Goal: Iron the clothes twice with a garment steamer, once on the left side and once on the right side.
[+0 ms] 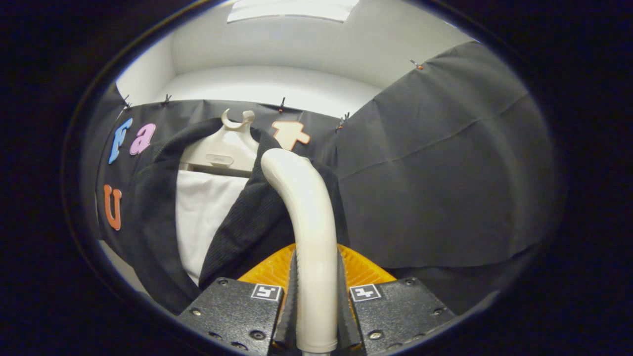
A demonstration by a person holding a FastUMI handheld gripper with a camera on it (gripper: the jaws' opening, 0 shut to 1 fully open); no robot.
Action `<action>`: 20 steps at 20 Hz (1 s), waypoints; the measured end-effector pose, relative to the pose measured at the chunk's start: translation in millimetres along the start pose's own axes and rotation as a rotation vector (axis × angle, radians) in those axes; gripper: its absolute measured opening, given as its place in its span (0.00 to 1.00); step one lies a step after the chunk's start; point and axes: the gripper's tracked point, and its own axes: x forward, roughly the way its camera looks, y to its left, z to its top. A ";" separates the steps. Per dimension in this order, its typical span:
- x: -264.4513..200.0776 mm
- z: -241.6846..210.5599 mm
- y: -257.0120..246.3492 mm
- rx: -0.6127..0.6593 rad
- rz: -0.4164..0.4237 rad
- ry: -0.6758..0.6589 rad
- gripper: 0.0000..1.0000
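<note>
The tongs are clenched on the steamer, both fingers pressing its pale handle from either side. The handle rises from between them and curves over at the top, its head lying against the dark jacket just beyond. The jacket hangs open on a pale hanger over a white shirt, before the booth's black cloth wall. The steamer's head meets the jacket panel just beside the shirt's open strip.
</note>
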 end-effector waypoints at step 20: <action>-38.2 -68.5 2.2 -0.127 -0.088 0.188 0.37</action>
